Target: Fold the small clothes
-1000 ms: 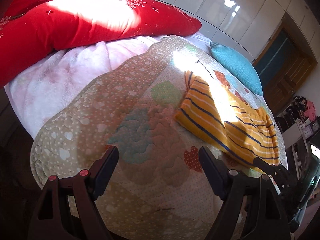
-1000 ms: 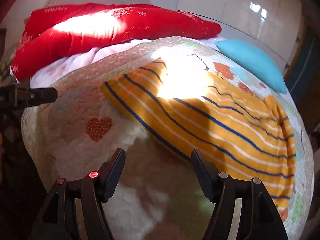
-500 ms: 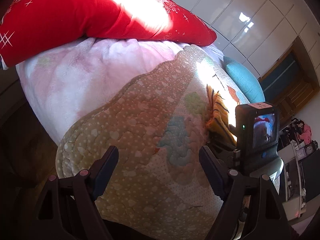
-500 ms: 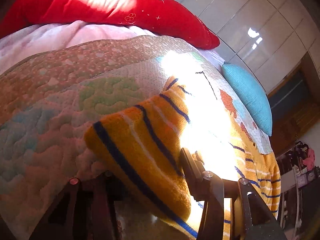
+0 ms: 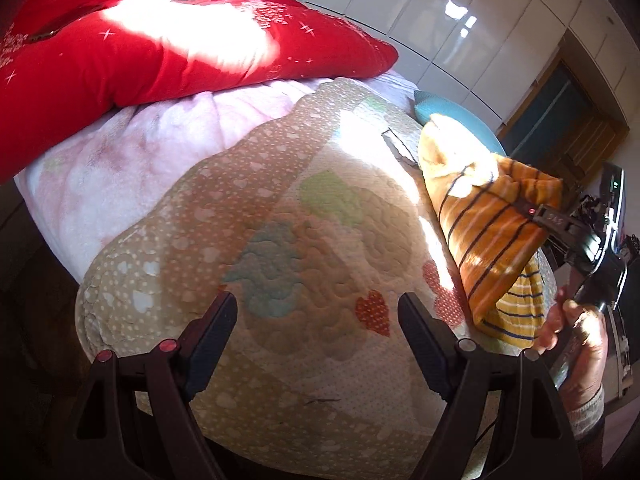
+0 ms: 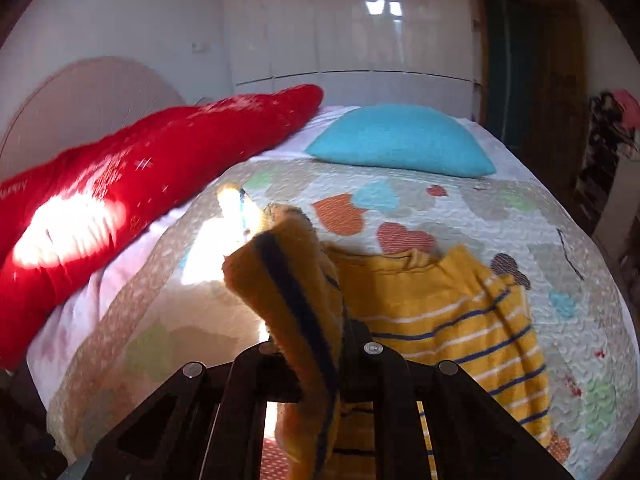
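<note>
A yellow garment with blue and white stripes (image 6: pixel 460 320) lies on a quilted bedspread (image 6: pixel 420 208). My right gripper (image 6: pixel 320 356) is shut on one edge of the garment and holds that edge lifted above the bed, folded back over the rest. In the left wrist view the lifted garment (image 5: pixel 492 236) hangs at the right, pinched by the right gripper (image 5: pixel 532 210), with a hand on its handle. My left gripper (image 5: pixel 316 320) is open and empty, over the heart-patterned quilt (image 5: pixel 280 220), left of the garment.
A red duvet (image 5: pixel 160 52) lies across the far left of the bed over a pale pink blanket (image 5: pixel 140 152). A turquoise pillow (image 6: pixel 400 140) sits at the head. White wardrobe doors (image 6: pixel 360 40) and a dark doorway stand behind.
My right gripper has closed on the garment's edge and lifted it up and over toward the rest of the garment. My left gripper stays open and has swung slightly back toward the garment.
</note>
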A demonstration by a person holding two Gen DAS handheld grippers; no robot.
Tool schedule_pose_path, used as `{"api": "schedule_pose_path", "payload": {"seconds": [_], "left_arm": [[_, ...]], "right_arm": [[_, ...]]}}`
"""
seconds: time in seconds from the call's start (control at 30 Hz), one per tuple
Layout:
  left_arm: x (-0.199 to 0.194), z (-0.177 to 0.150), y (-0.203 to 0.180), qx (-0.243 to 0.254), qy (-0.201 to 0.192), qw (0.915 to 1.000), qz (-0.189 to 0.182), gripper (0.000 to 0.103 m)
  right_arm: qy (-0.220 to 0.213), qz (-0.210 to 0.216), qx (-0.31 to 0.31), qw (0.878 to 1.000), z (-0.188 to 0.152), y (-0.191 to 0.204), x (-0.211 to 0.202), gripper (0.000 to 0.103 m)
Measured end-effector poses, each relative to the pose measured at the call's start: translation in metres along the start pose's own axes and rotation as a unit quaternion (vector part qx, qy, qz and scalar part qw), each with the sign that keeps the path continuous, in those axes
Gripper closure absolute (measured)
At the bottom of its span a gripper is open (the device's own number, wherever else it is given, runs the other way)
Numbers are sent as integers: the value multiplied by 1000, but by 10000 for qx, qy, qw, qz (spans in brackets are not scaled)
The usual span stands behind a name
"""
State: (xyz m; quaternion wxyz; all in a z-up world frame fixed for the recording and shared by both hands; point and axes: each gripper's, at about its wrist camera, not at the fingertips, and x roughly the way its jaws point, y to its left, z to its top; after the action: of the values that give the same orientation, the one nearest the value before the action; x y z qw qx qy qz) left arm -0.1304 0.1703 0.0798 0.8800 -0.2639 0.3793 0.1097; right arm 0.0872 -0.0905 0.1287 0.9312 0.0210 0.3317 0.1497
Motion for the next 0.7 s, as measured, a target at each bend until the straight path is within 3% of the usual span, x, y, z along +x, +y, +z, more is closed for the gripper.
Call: {"api": "schedule_pose_path", "payload": {"seconds": [0.13, 0.23, 0.33, 0.43, 0.6, 0.7], "left_arm": [[12, -6, -33, 345, 183, 9992, -102, 21], [22, -11, -54, 544, 360, 9977, -210, 21], [31, -16, -74, 756, 489, 9956, -251, 21], [36, -22, -92, 894, 601, 9936, -346, 21], [37, -31, -112, 1212, 653, 9900, -294, 21], [37, -32, -123, 1388, 650, 9877, -297, 21]], "right_arm": [[-49, -155, 1389, 9902, -27, -111, -34, 92], [38, -475, 1926, 9801, -65, -166, -51, 92], [437, -424, 2356, 9699, -102, -206, -52, 92], [569, -56, 2664, 9622, -130, -225, -54, 92], [563, 111, 2485, 9669, -132, -222, -52, 90], [573, 107, 2338, 9705, -132, -226, -57, 75]]}}
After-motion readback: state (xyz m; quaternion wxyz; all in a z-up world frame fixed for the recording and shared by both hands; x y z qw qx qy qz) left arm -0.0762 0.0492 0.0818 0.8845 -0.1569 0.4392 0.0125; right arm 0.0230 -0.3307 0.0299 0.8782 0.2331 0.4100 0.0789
